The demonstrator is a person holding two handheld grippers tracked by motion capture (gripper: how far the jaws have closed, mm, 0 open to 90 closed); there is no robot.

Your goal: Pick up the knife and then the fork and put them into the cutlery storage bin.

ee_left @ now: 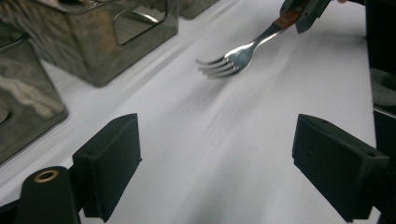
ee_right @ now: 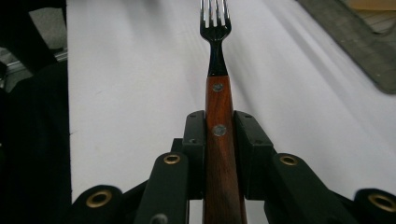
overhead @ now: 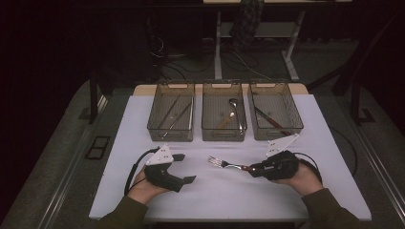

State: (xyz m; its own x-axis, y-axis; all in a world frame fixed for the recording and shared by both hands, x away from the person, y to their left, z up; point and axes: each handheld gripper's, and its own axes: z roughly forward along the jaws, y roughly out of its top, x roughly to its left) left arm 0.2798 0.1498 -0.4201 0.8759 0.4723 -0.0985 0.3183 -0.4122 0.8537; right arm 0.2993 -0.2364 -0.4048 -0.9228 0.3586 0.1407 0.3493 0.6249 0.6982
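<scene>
One fork with a reddish wooden handle is held just above the white table, its tines pointing toward the person's left; the right gripper has its jaws clamped on the handle — seen close up in the right gripper view; the left gripper sits well apart from the fork, jaws spread wide with nothing between them; three clear bins stand in a row beyond — each holding utensils.
</scene>
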